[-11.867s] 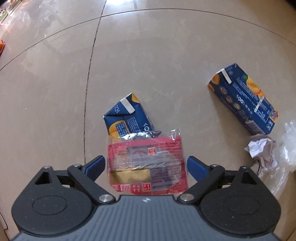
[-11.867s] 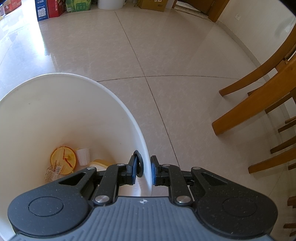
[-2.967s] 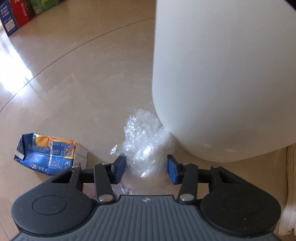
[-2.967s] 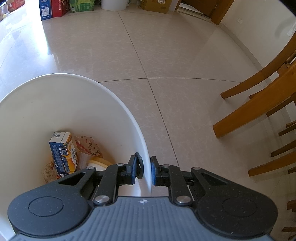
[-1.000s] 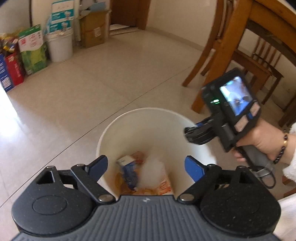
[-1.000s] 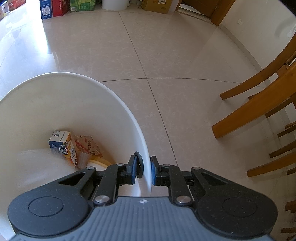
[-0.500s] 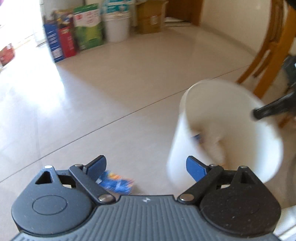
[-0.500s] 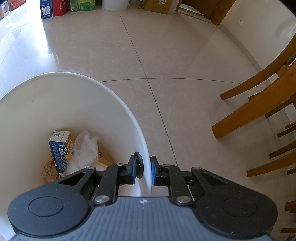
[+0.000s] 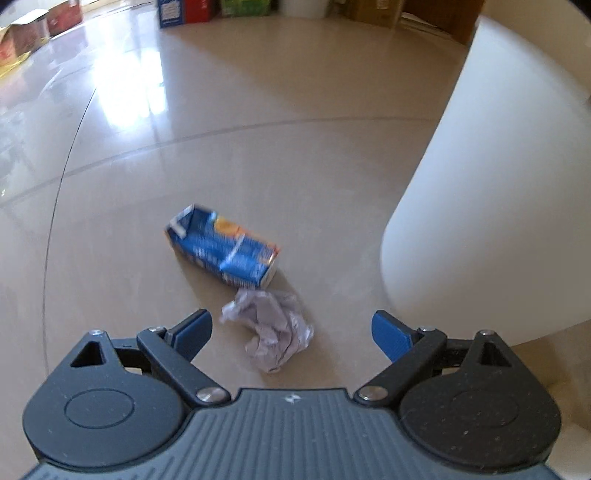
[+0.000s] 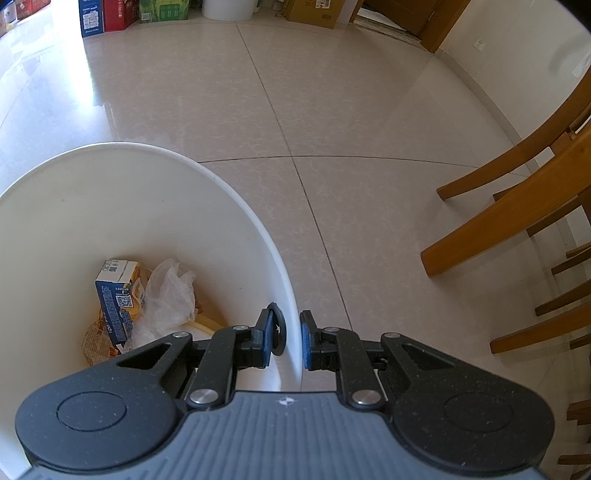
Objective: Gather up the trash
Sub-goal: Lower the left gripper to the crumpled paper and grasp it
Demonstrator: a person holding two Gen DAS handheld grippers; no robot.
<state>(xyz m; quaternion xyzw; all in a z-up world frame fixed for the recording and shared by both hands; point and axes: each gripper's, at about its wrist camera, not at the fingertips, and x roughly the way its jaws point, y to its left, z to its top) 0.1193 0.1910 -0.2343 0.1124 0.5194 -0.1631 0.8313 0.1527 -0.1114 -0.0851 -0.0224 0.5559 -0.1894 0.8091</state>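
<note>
Directly between wide-spread left jaws lies crumpled paper (image 9: 271,334).

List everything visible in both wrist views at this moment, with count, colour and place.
Bin: 1, white, on floor, rim gripped.
Carton: 1, blue-orange, lying on floor left of bin.
Crumpled paper: 1, whitish, floor, just before carton.
Carton in bin: 1, blue.
Plastic bag: 1, clear, in bin.
Wrappers: orange, count unclear, bin bottom.
Boxes: several, far wall.
Chairs: wooden, right.
Left gripper: open, above paper.
Right gripper: shut on bin rim.
</note>
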